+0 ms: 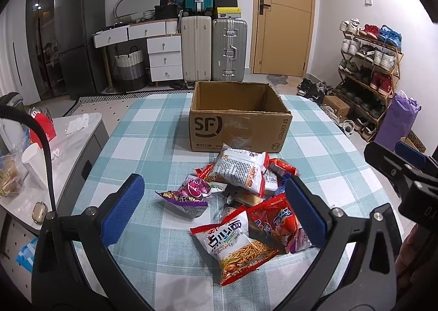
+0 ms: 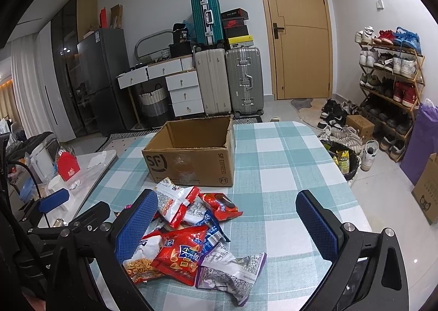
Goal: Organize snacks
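Checked tablecloth (image 1: 153,130) covers the table I work over; suitcases and a shoe rack stand behind. Left to right: my left gripper (image 1: 216,212) hangs wide open, holding nothing, above the snack pile (image 1: 241,196); beyond it sits the cardboard box (image 1: 238,122), open-topped, its visible interior bare. My right gripper (image 2: 227,223) is equally spread and empty. Only the right wrist view shows a floor bin (image 2: 345,160); its contents are unclear.
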Motion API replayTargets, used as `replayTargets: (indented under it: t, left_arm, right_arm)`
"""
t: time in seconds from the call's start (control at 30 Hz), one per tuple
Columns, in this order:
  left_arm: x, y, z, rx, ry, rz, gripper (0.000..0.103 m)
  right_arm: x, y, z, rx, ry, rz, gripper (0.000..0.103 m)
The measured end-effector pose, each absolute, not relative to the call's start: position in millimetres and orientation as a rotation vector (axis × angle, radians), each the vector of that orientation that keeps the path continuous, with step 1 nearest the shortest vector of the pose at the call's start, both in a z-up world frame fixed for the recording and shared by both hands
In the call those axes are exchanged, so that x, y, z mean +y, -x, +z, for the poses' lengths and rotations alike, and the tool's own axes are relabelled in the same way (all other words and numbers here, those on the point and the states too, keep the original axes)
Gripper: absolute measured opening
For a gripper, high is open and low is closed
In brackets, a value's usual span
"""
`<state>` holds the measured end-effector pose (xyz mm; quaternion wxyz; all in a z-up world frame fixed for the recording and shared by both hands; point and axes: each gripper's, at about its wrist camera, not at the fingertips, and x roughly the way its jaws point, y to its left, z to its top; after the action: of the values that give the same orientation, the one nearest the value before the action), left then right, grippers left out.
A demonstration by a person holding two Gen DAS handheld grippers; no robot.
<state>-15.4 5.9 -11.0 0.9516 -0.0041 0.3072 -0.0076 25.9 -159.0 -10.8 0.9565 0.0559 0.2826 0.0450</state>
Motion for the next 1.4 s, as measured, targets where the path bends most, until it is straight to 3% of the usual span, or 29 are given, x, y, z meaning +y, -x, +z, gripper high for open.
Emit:
replayTargets:
  t: [0.63,1.23,1.4]
  left_arm:
    - [16.6,6.6,-23.5,0.677,0.038,-0.024,0.102]
    - [24.6,-24.8,-109.3,0.917,0.177,-0.13,0.102]
    - [21.5,-35.4,-128.8,0.971,0.181,-0.133,0.086]
  right_arm:
    - [-161.7,-25.9,-14.5,0.579,-0.125,0.117,0.103]
    - [-172.6,-38.8,-44.4,0.642,-0.151,0.119,0.103]
    - [-177.8,-43.3,-53.8,0.663,-0.174,0.126,0.103]
